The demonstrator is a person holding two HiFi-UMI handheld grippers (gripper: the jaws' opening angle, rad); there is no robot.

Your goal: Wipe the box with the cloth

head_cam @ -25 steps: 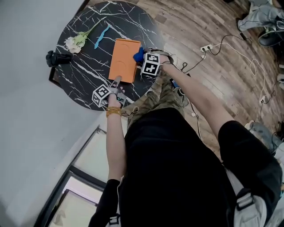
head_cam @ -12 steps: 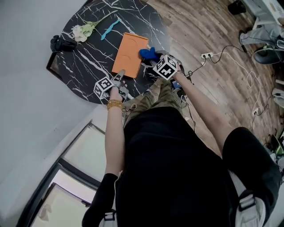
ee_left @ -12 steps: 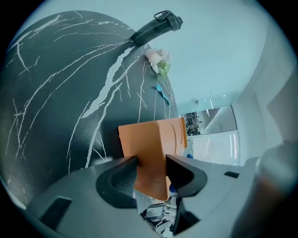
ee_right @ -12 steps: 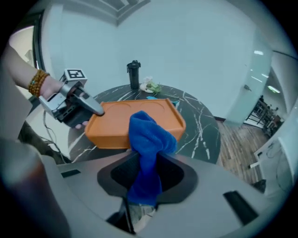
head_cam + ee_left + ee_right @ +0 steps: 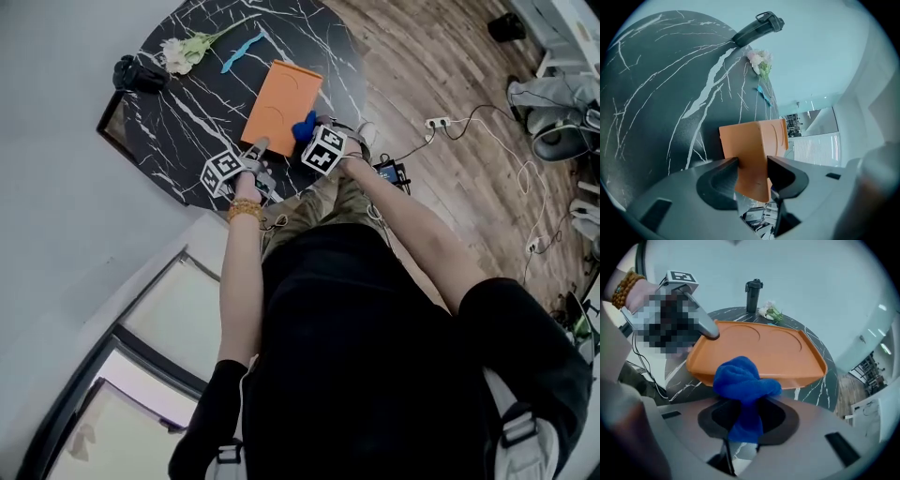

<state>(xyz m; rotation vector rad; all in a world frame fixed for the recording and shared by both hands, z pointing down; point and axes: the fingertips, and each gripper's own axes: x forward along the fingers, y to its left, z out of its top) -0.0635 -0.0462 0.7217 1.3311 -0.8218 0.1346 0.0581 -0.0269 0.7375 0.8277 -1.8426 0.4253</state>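
A flat orange box (image 5: 281,98) lies on the round black marble table (image 5: 187,122). My left gripper (image 5: 258,145) is shut on the box's near corner, and the orange edge (image 5: 754,140) fills the gap between its jaws. The right gripper (image 5: 307,133) is shut on a bunched blue cloth (image 5: 303,125), which rests against the near right edge of the box. In the right gripper view the cloth (image 5: 743,378) bulges out of the jaws over the box's rim (image 5: 764,352), with the left gripper (image 5: 710,331) at the far corner.
A black bottle (image 5: 136,73) lies at the table's far left beside a sprig of flowers (image 5: 183,52) and a small blue piece (image 5: 242,52). Cables and a power strip (image 5: 436,122) trail over the wooden floor to the right. The table edge runs just below both grippers.
The right gripper has carried the cloth along the box's right edge toward its near end. The left gripper keeps its hold on the near corner.
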